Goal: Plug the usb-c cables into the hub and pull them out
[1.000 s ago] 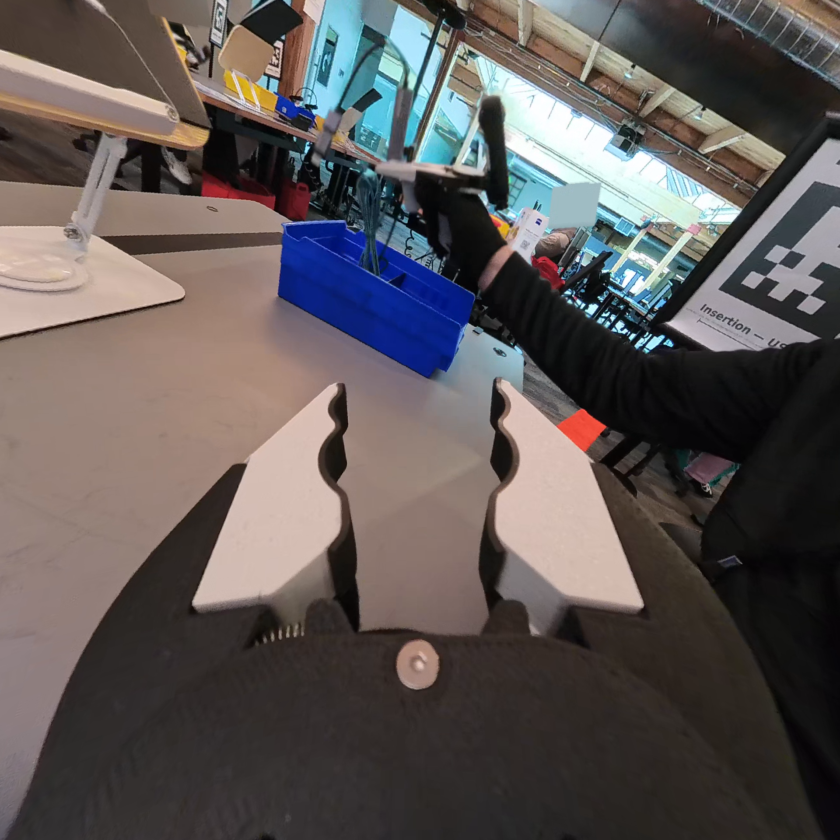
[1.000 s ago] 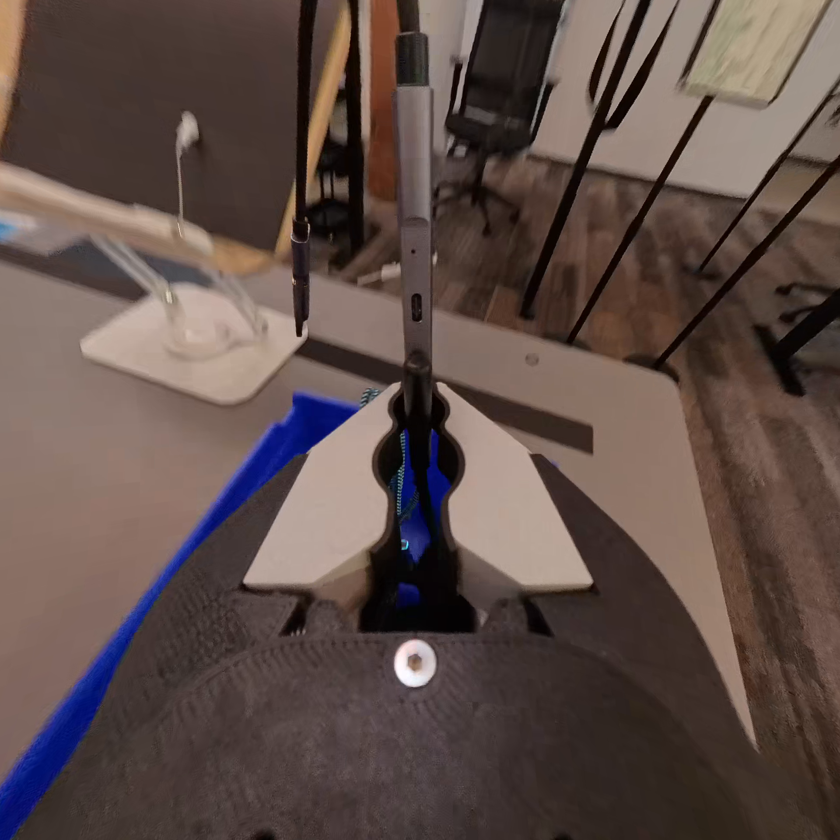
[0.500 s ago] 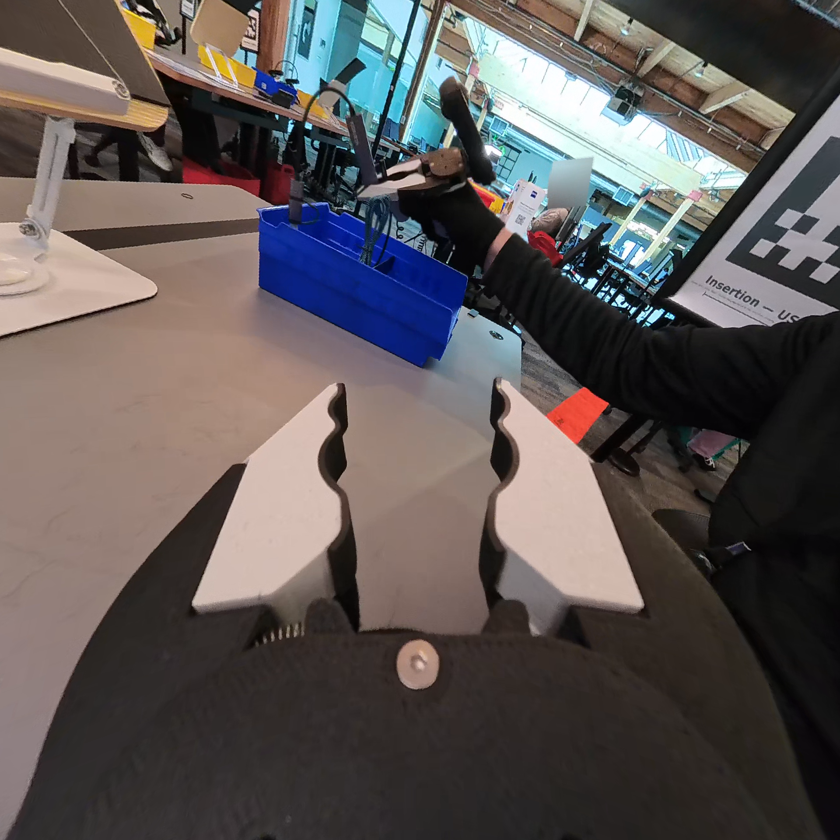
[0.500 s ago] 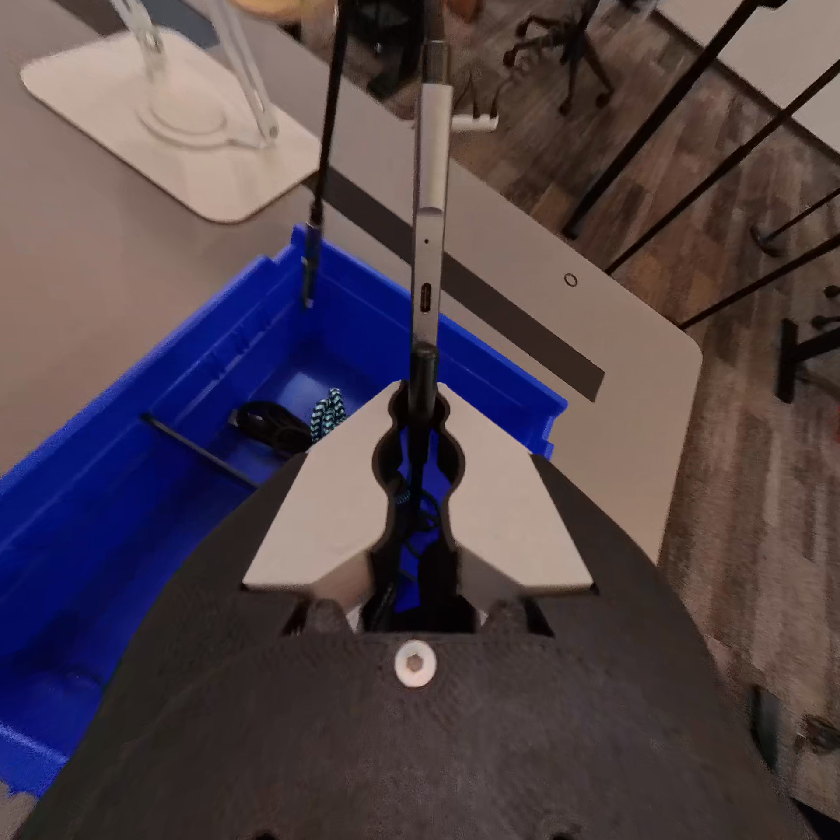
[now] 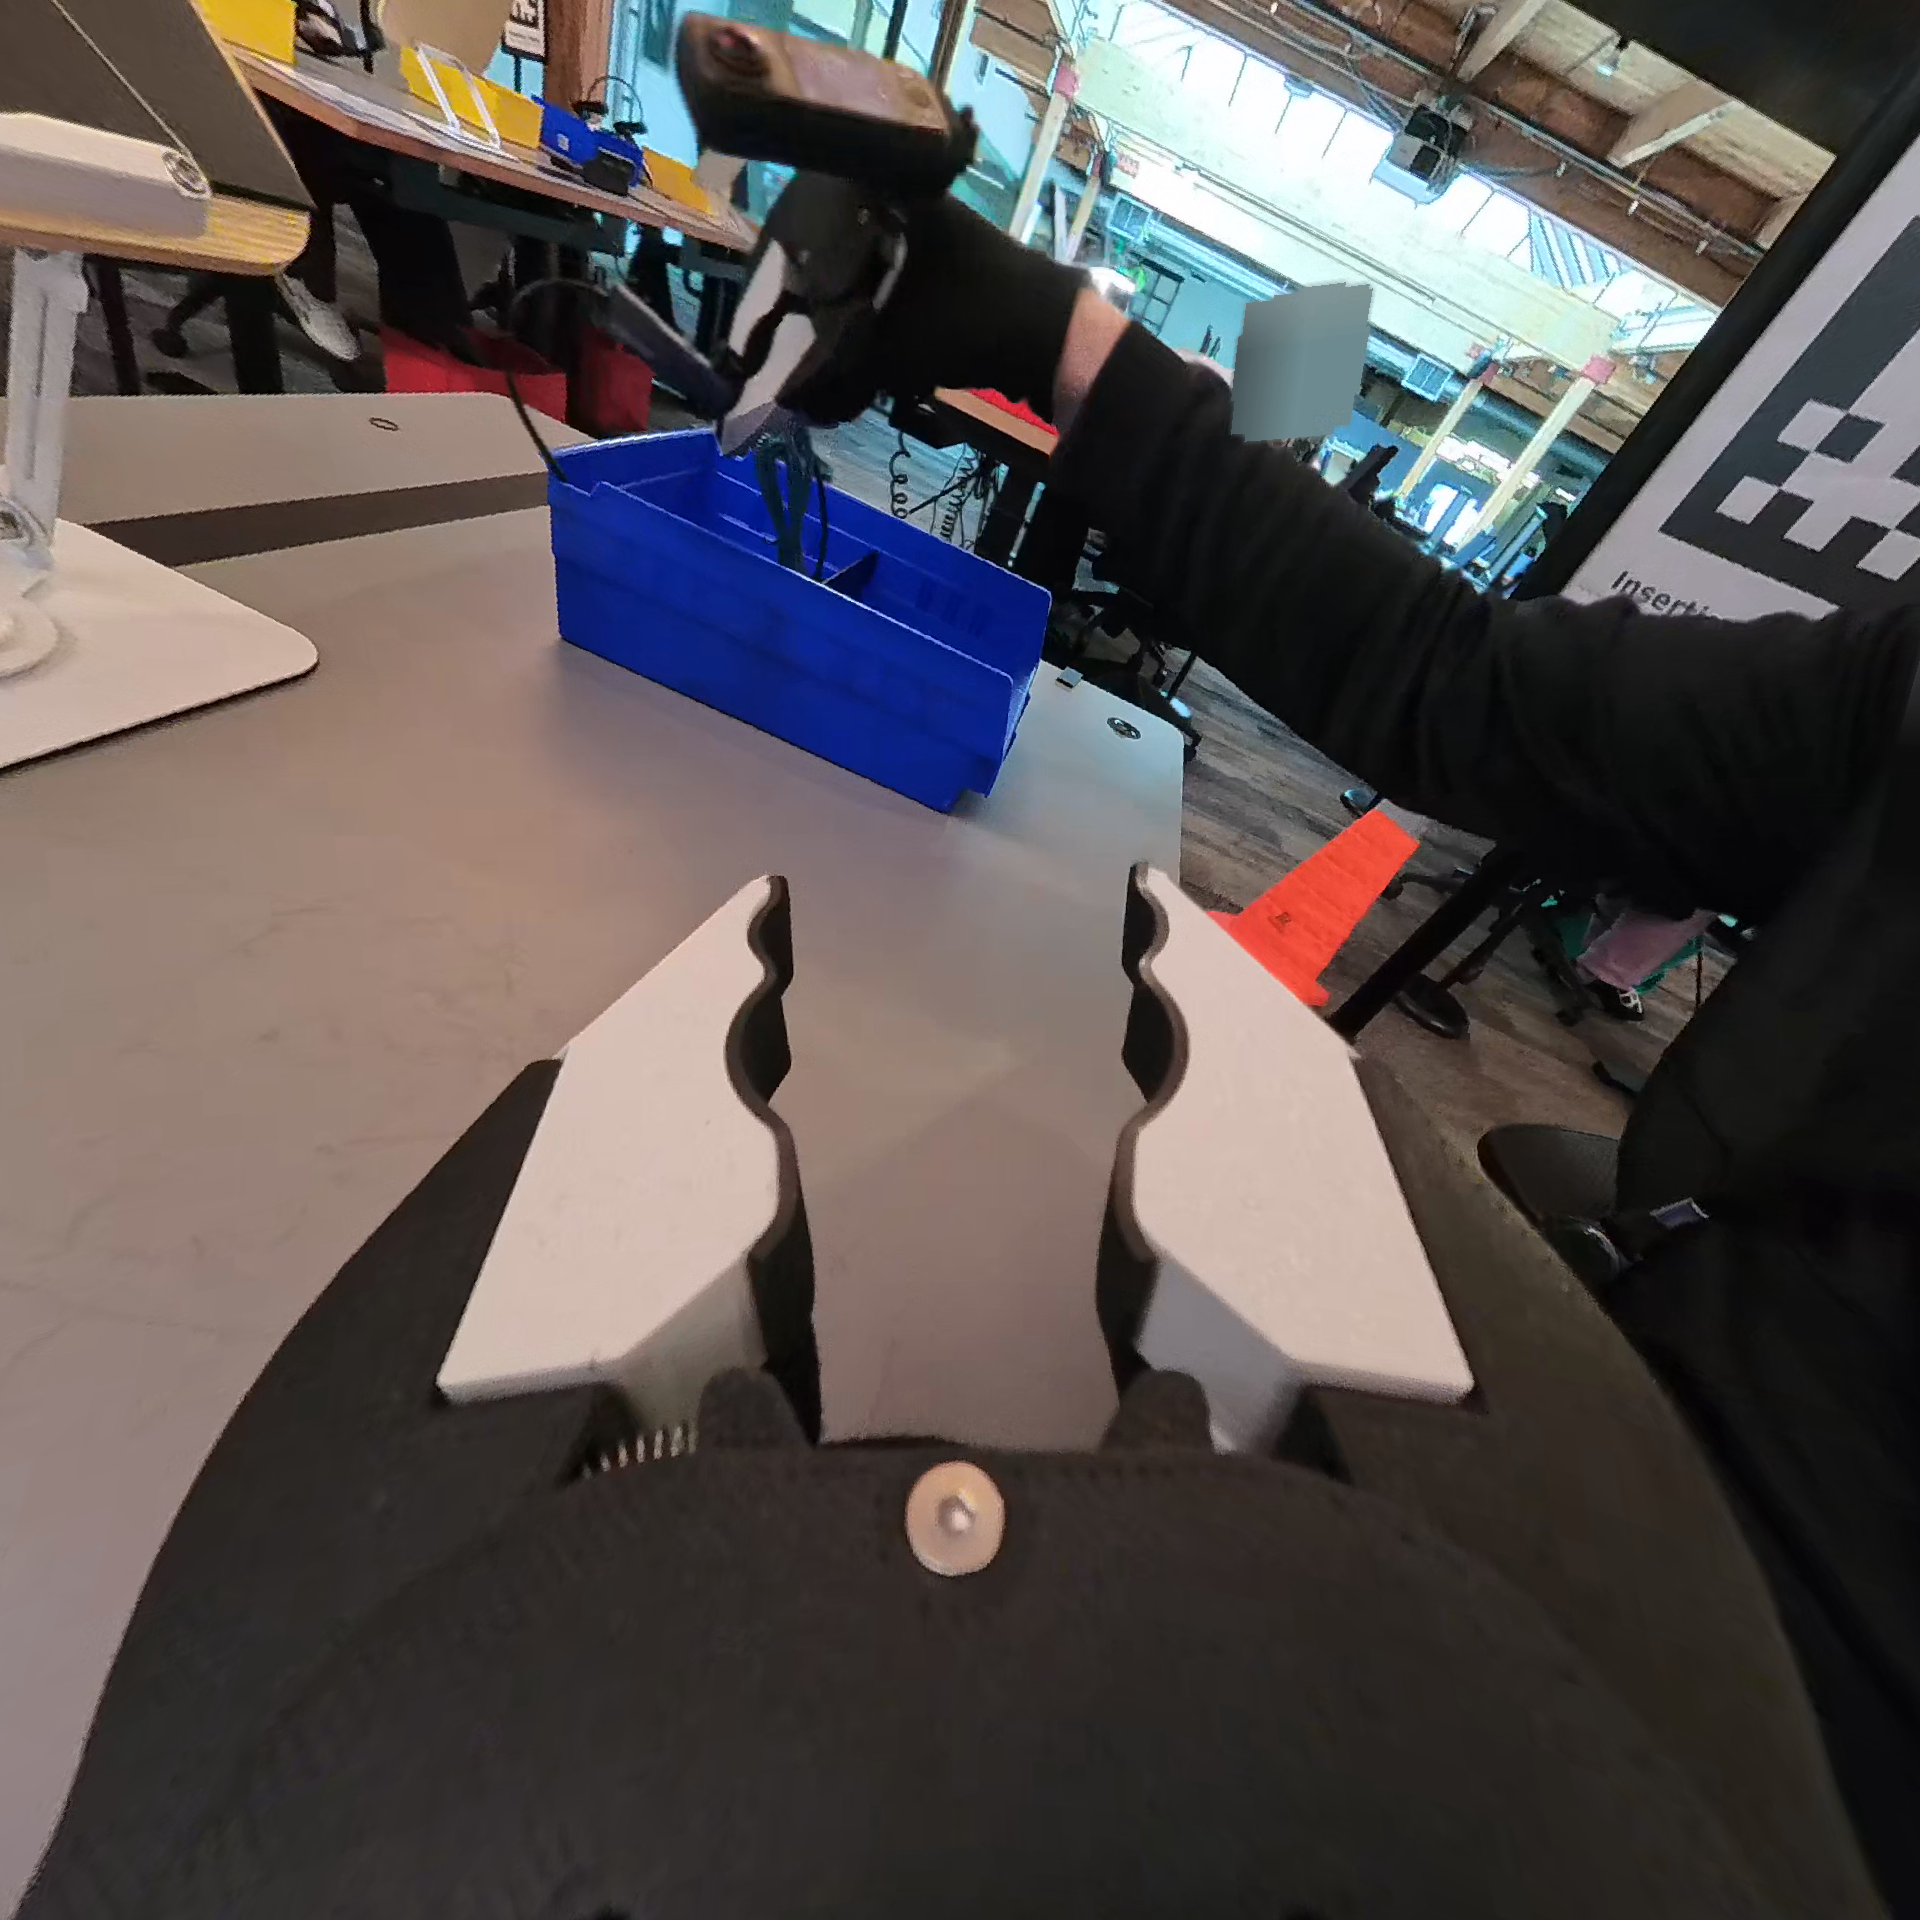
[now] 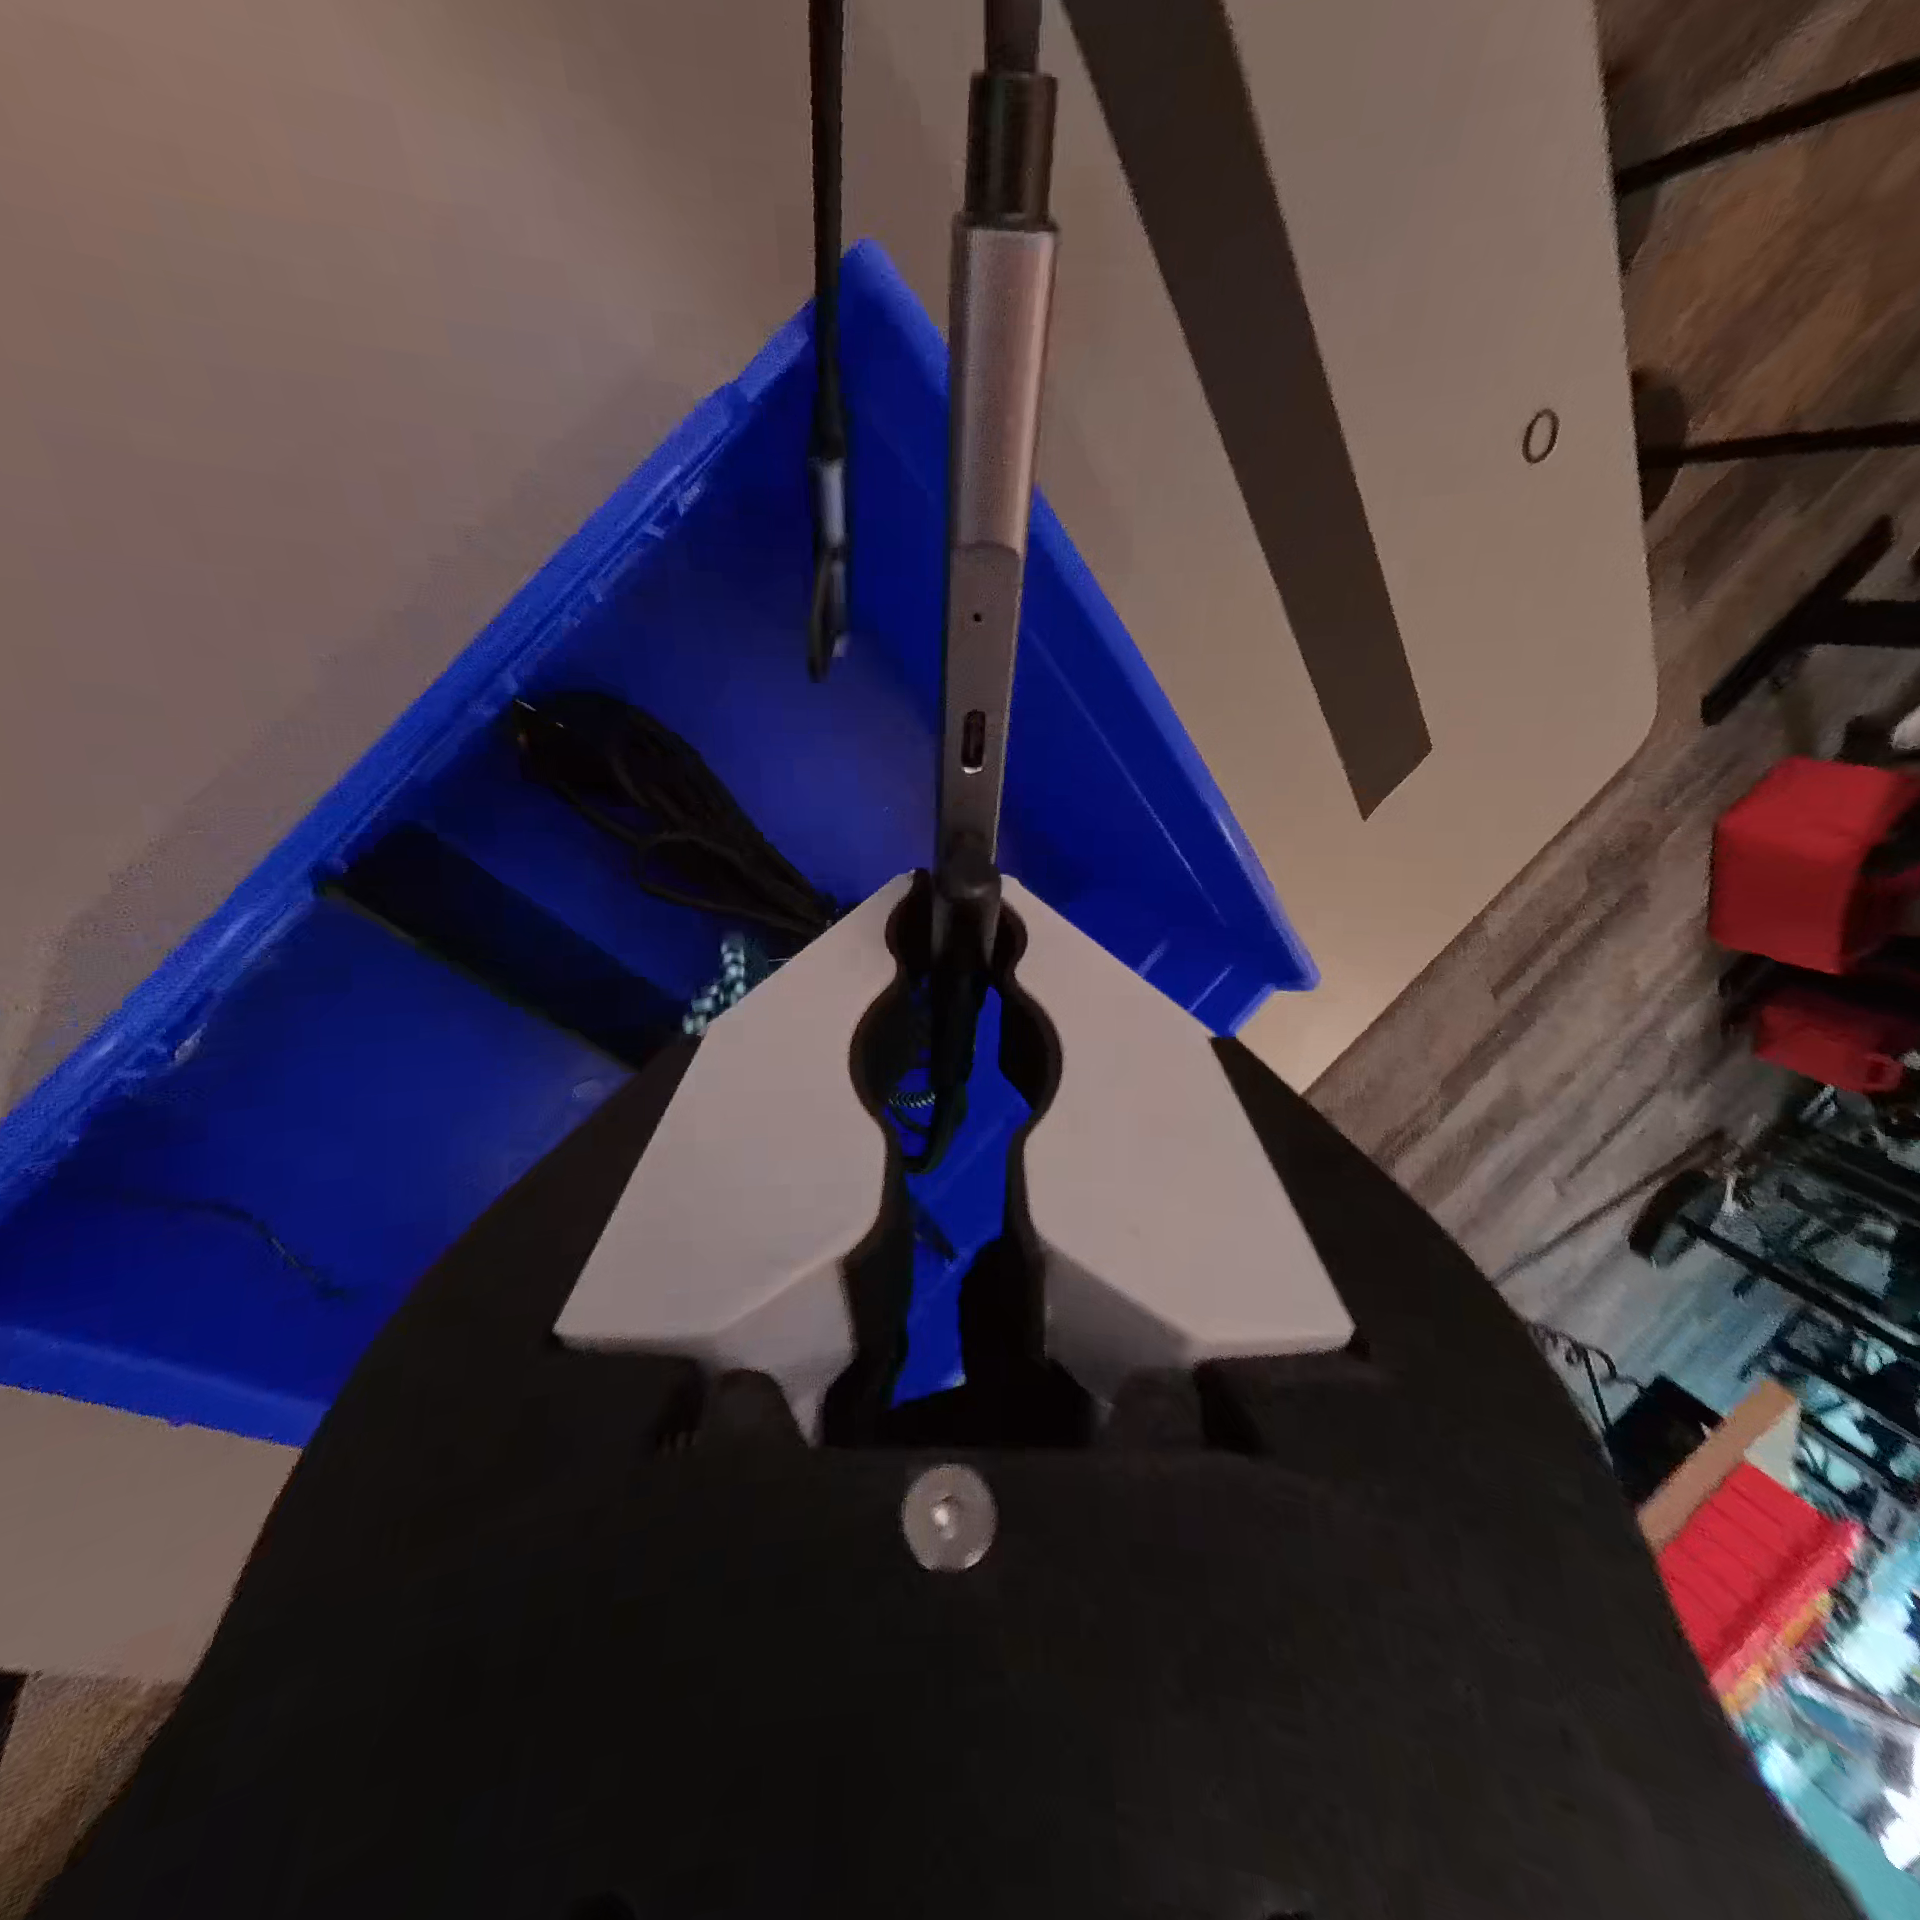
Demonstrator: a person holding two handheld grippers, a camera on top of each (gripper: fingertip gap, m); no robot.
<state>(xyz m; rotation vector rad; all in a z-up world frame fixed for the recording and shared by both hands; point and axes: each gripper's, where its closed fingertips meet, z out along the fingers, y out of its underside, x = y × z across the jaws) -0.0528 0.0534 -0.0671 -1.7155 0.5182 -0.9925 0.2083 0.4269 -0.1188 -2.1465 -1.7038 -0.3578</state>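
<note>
Hub: my right tongs (image 6: 951,909) are clamped on the near end of the slim grey hub (image 6: 992,499), which sticks straight out ahead of their tips, over the blue bin (image 6: 1143,748).
Hub lead: its black plug (image 6: 828,551) dangles just left of the hub.
Cables: black coil (image 6: 665,810) and braided teal cable (image 6: 727,971) lie in the bin under my right tongs.
Left tongs: my left tongs (image 5: 954,904) stand apart with nothing between them, low over the grey table (image 5: 312,935).
Bin from the left: far ahead, the gloved hand (image 5: 925,301) above it.
</note>
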